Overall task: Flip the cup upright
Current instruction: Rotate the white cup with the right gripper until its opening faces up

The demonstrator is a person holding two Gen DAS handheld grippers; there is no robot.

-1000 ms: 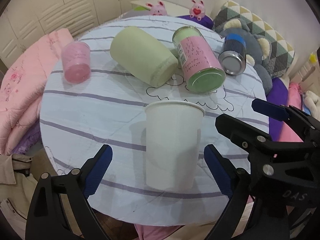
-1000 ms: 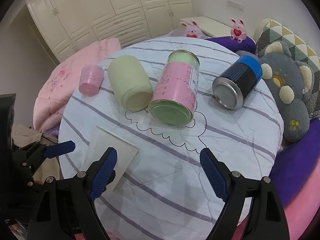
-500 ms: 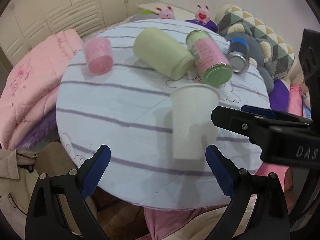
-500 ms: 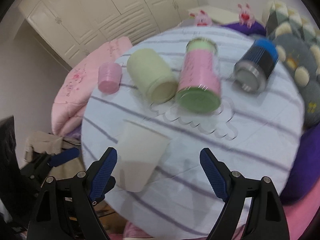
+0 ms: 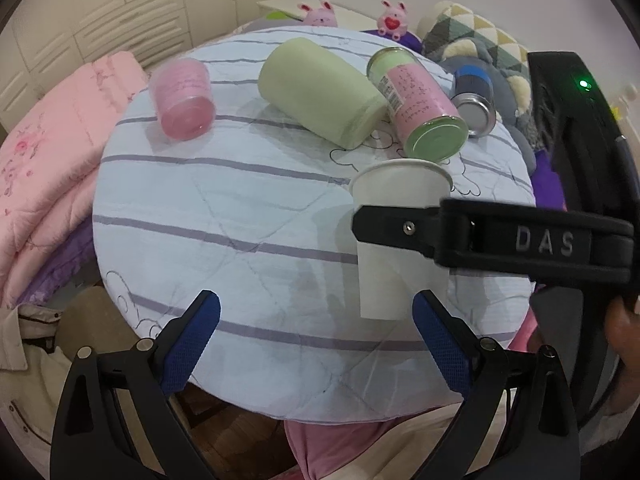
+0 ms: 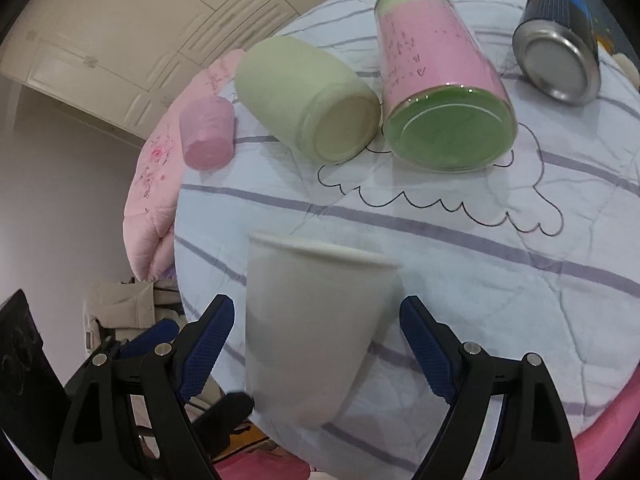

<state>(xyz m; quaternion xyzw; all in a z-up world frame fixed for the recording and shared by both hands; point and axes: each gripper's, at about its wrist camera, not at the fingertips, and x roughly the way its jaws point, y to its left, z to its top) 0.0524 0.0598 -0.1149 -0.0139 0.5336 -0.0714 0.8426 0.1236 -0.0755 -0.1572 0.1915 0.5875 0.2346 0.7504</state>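
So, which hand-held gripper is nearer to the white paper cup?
Right. The right hand-held gripper is open around the white paper cup, one finger each side; the left hand-held gripper is open, short of it, offset left.

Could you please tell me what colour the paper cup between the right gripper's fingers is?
The paper cup is plain white, seen best in the right wrist view.

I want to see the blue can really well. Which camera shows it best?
The right wrist view: the blue can lies on its side, silver end facing the camera, though the picture's top edge cuts it slightly. In the left wrist view the can is smaller, partly hidden behind the pink-labelled jar.
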